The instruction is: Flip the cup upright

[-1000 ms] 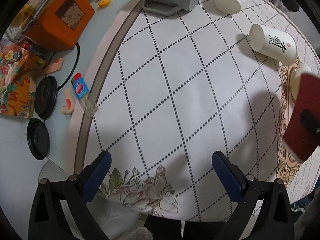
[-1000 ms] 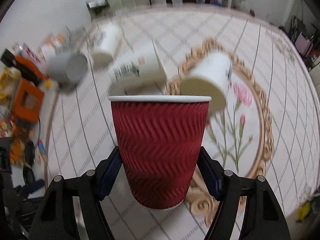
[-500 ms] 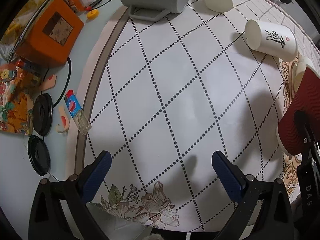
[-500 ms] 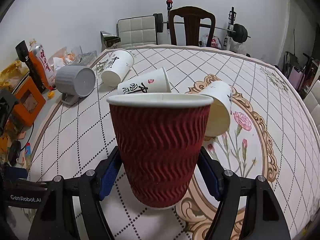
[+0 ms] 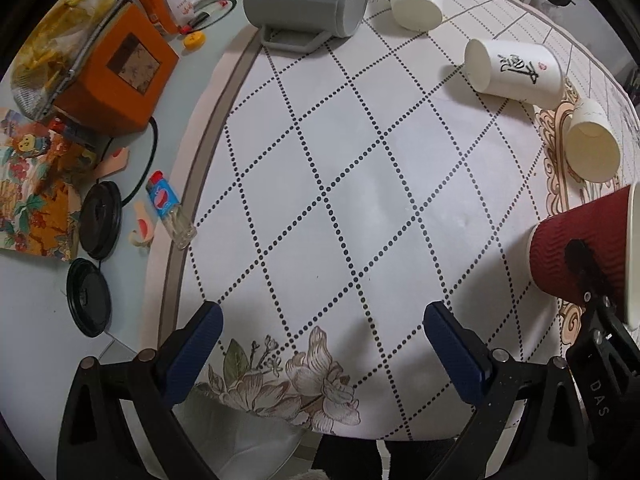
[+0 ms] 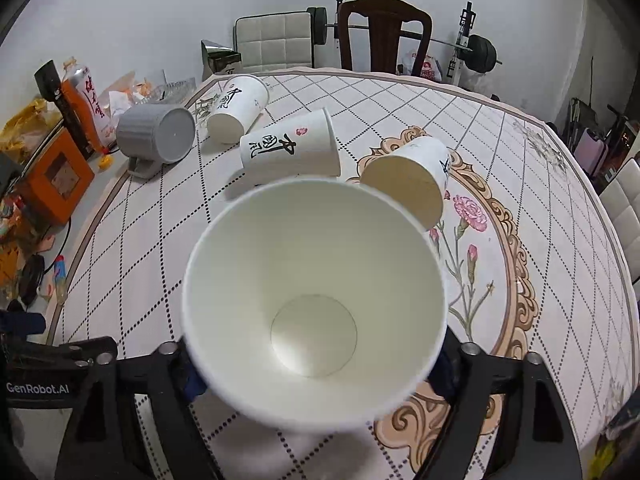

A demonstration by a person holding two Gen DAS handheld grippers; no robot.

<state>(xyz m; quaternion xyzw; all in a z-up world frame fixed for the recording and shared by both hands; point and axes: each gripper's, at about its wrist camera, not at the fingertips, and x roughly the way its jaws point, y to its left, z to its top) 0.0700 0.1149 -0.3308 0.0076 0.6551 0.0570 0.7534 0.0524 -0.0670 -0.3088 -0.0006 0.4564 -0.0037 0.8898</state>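
Observation:
My right gripper is shut on a red ribbed paper cup with a white inside. Its mouth faces up towards the camera, and its base sits on or just above the tablecloth; I cannot tell which. In the left wrist view the cup is at the right edge with the right gripper's finger across it. My left gripper is open and empty over the near edge of the table. Three white paper cups and a grey mug lie on their sides behind.
An orange box, black lids, a small Pepsi bottle and clutter sit on the bare table strip to the left. Chairs and a barbell stand behind the table.
My right gripper has moved the red cup down towards the table and the camera now looks into its mouth instead of at its side. The left gripper stayed open.

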